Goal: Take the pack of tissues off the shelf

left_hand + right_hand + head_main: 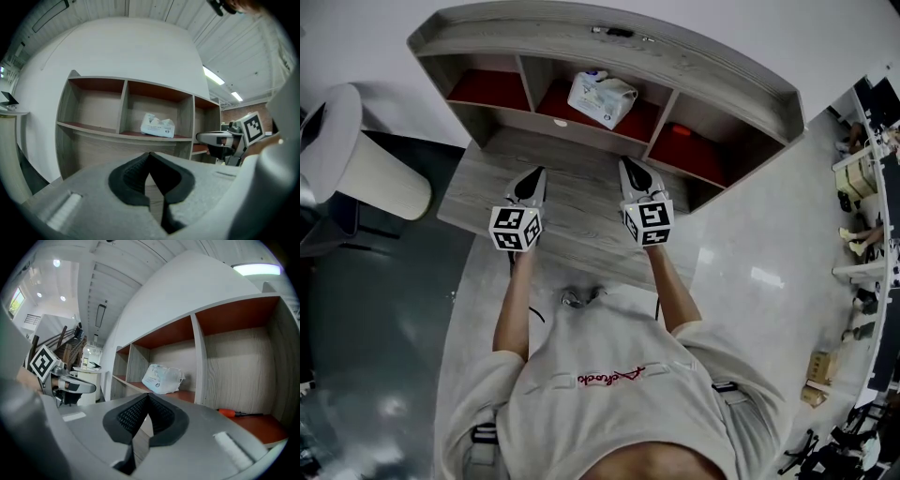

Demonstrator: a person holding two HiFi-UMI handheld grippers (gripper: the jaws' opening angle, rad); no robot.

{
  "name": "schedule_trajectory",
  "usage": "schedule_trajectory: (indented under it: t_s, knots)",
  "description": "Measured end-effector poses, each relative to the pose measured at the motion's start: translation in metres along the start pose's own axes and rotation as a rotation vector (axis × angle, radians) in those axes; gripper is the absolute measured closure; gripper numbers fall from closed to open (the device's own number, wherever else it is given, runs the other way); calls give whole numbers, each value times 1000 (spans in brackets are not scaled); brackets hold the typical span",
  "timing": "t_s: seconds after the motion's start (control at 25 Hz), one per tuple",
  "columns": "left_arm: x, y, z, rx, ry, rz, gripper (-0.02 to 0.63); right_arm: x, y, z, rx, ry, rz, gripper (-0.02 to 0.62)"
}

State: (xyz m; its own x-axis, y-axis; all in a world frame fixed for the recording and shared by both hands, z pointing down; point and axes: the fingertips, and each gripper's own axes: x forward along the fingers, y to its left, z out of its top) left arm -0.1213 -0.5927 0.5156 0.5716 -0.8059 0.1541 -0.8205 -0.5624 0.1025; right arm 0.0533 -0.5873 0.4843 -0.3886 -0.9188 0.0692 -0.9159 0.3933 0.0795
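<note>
both tools shut & empty: left tool (150, 153) has its jaws meeting at the tips w/ nothing between, right tool (149, 395) the same. they hover side by side over the tabletop (581, 216), in front of the shelf (609, 23) and short of it. pack of tissues (602, 97) lies in the middle of 3 compartments on the red floor, slumped & crumpled, untouched.

what could go wrong, as i judge it:
- going in w/ jaws closed would just shove the pack toward the back wall. a tool has to open 1st.
- the pack looks soft & baggy, so a pinch on loose wrap only could slip or tear it, and the pack may sag & drop on the way out.
- dividers (199, 362) stand close on both sides of the pack. a wide or angled approach could clip 1 of them.
- 2 tools heading for 1 narrow bay could knock each other.

views: the head view gives the layout, w/ both tools & arms set against the shelf, but jaw state is hard to read there. only the gripper views show the tips closed. the right gripper view shows an orange-handled item (233, 413) lying in the right compartment. the left gripper view doesn't show it, and the head view has just a reddish smudge there. each gripper view also catches the other tool off to its side.
</note>
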Motion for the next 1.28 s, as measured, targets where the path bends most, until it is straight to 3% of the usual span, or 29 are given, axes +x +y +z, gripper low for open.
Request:
schedule_trajectory:
  t_s: [0.64,0.96,1.08,1.28]
  knots:
    - [27,-5,-45,-49,90,-84,607,-1,-7,-47,46,97,-69,588]
    - [24,-11,-57,-58,108,-100,607,8,-6,-36,38,73,-69,586]
    - [20,-8,-56,-60,102,-91,607,21,-9,-22,39,50,-64,571]
    - [12,-3,-56,-69,95,-75,607,45,-11,8,49,15,-50,469]
